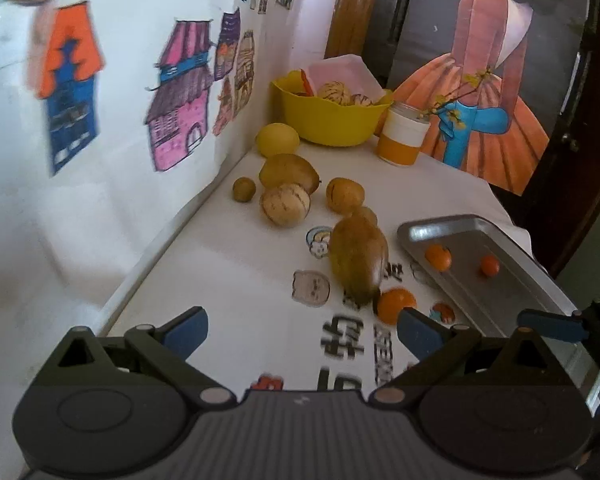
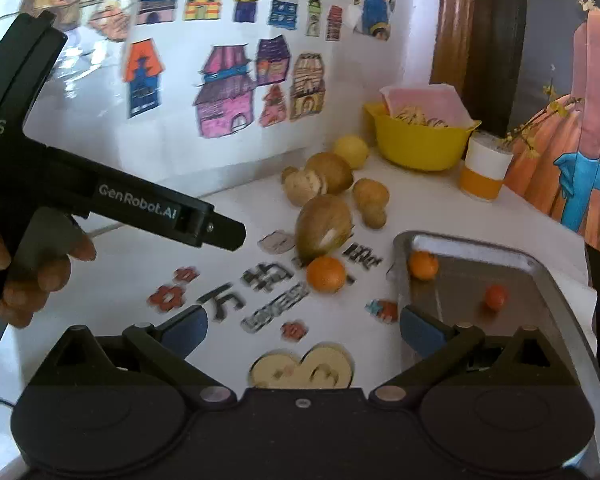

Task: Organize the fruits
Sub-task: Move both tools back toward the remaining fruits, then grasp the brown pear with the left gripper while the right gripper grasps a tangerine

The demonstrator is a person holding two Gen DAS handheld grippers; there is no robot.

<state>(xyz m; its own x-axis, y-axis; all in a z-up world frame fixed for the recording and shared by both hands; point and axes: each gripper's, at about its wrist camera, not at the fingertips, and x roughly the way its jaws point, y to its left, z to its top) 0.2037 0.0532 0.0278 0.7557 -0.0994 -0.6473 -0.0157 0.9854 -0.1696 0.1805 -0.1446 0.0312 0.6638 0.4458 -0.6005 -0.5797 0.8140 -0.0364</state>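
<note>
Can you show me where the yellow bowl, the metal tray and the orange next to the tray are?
yellow bowl (image 1: 332,122), left wrist view, on its front wall.
metal tray (image 2: 472,276), right wrist view, on its bare floor.
orange (image 2: 326,275), right wrist view, on its middle.

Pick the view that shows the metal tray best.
Right wrist: the metal tray shows nearly whole, with both small oranges inside. Left wrist shows the tray at a shallower angle, its near corner hidden behind the claw.
</note>
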